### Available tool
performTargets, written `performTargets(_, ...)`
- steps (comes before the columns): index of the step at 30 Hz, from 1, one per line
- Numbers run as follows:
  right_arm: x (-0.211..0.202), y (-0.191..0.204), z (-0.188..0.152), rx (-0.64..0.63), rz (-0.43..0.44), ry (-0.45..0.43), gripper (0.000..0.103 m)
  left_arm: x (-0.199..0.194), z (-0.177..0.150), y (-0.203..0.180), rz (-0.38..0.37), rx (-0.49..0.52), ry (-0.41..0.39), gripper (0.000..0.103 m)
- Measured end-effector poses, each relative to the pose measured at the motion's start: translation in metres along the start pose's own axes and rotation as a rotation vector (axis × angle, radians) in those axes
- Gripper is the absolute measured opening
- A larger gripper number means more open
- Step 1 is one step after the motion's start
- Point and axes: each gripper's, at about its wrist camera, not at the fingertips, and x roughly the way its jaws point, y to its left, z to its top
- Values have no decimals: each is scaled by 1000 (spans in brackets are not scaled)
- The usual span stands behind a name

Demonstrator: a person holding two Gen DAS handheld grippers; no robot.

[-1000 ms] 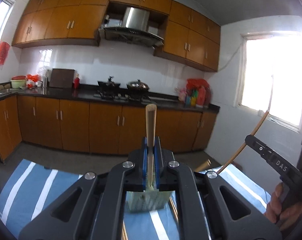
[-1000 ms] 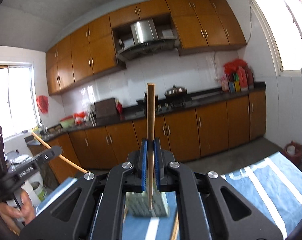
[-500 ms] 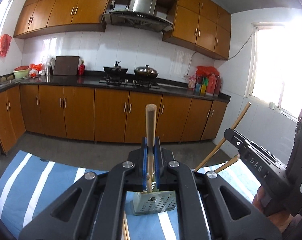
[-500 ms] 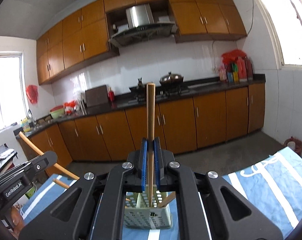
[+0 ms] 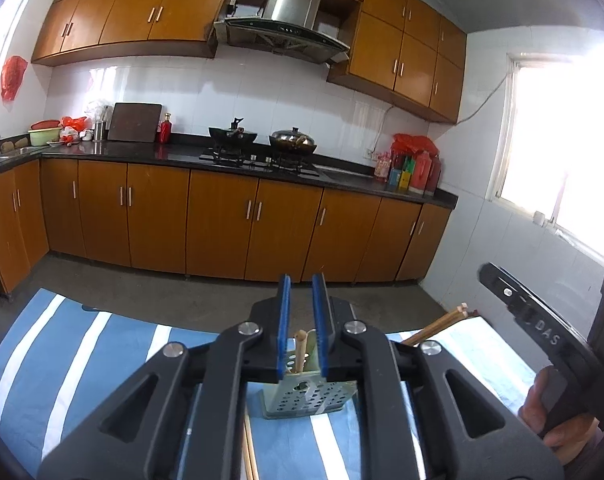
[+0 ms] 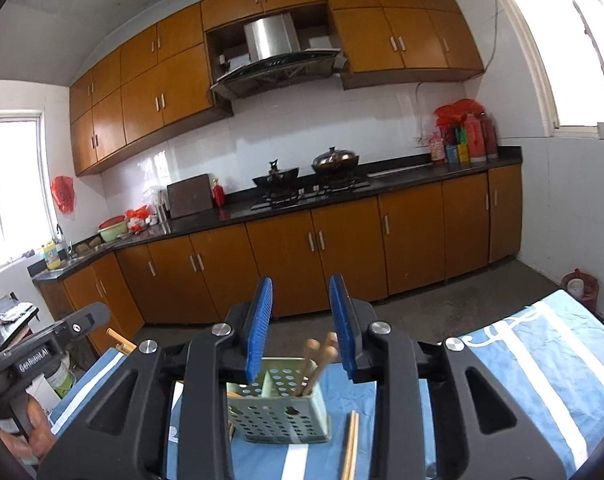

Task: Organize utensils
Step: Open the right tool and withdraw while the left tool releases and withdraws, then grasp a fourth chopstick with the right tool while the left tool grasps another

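A pale green perforated utensil holder (image 6: pixel 279 408) stands on the blue striped cloth (image 6: pixel 534 376); it also shows in the left wrist view (image 5: pixel 308 398). Wooden chopsticks (image 6: pixel 320 358) stand upright in its right compartment, and one chopstick (image 5: pixel 300 350) shows between the left fingers. My left gripper (image 5: pixel 302 288) is open and empty just above the holder. My right gripper (image 6: pixel 302 292) is open and empty above it too. Two loose chopsticks (image 6: pixel 350 444) lie on the cloth right of the holder, and other chopsticks (image 5: pixel 438 324) lean near the right tool.
The table is covered by the blue and white striped cloth (image 5: pixel 81 360). Beyond it are the grey floor, brown kitchen cabinets (image 5: pixel 221 220) and a counter with pots. The other hand-held tool shows at each view's edge (image 5: pixel 542 332) (image 6: pixel 41 352).
Both grippers held a chopstick upright and shut. Both have lowered over the holder and opened, and the chopsticks now stand in the holder.
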Motion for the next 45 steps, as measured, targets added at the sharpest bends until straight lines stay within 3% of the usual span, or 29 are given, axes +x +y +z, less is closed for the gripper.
performTargets(3, -24, -15, -3, 23, -27, -7, 38, -23, -2, 9, -1, -21, -11, 22)
performTargets(5, -39, -28, -12, 35, -65, 3, 46, -36, -7, 16, 14, -38, -1, 34)
performTargets(7, -45, -37, -22, 32, -105, 31, 50, -49, -18, 29, 36, -57, 21, 36)
performTargets(10, -43, -57, -52, 27, -191, 133, 50, -54, -44, 57, 127, -86, 92, 48)
performTargets(14, -14, -86, -105, 94, -262, 352, 50, -29, -88, 106, 291, -156, 286, 57)
performTargets(15, -8, -89, -116, 110, -257, 391, 50, -20, -99, 116, 319, -176, 329, 60)
performTargets(17, 4, -89, -137, 133, -237, 459, 50, -7, -118, 131, 386, -192, 402, 80)
performTargets(18, 11, -86, -146, 134, -220, 491, 46, -3, -124, 134, 404, -191, 424, 84)
performTargets(22, 32, -63, -176, 109, -137, 592, 29, 8, -147, 131, 389, -156, 472, 98)
performTargets(25, 42, -45, -192, 68, -105, 632, 25, 9, -154, 115, 296, -115, 428, 98)
performTargets(29, 48, -31, -207, 21, -100, 661, 21, 16, -165, 99, 247, -74, 424, 97)
performTargets(37, 55, -26, -219, -36, -109, 684, 20, 28, -181, 81, 246, -1, 455, 96)
performTargets(40, 54, -26, -219, -82, -136, 673, 10, 32, -186, 79, 241, 7, 479, 95)
performTargets(42, 55, -30, -218, -97, -182, 660, 8, 34, -189, 78, 234, 1, 485, 89)
performTargets(45, 56, -47, -215, -53, -247, 645, 8, 39, -194, 75, 207, -7, 508, 66)
